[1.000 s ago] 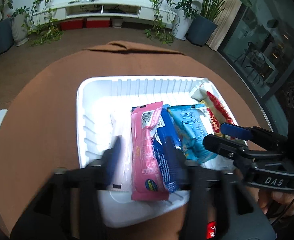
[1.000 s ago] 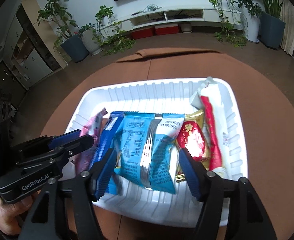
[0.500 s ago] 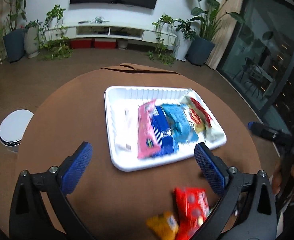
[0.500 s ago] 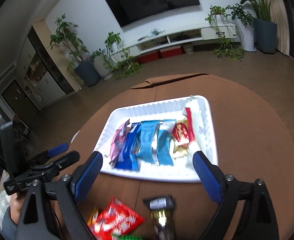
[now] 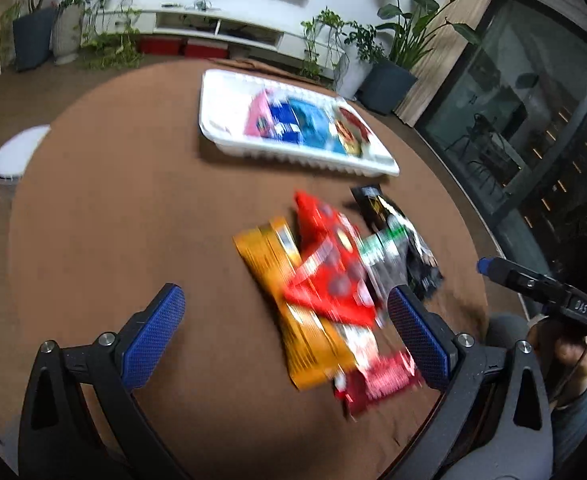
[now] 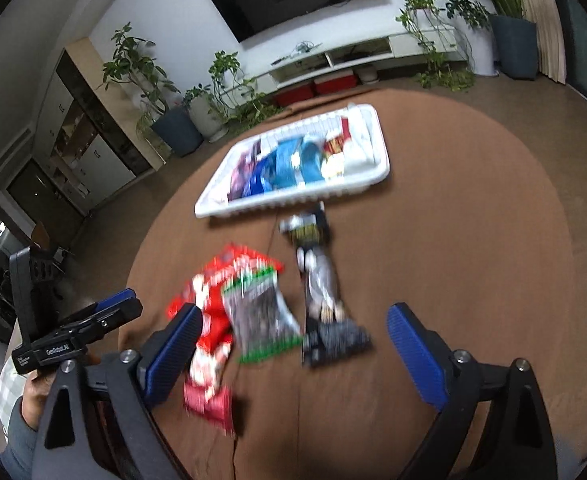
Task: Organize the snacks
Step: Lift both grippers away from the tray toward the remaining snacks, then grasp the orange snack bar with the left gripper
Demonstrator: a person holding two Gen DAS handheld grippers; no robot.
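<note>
Both sets of jaws are released and grasp nothing: the left gripper [image 5: 287,328] spreads its blue pads across the lower part of the left wrist view, and the right gripper [image 6: 293,344] does the same in the right wrist view. The white tray [image 5: 229,142] sits on the round brown desk [image 5: 113,220] in the upper middle of both frames, holding a row of packets in pink, blue, light blue and red, all blurred. Nearer the cameras, in the centre and lower centre, loose snacks lie on the desk well apart from the tray: an orange packet [image 5: 293,292], a red packet [image 5: 329,264] overlapping it, a clear green-edged packet [image 6: 259,312] and a long dark packet [image 6: 321,276]. Motion blur hides the labels.
</note>
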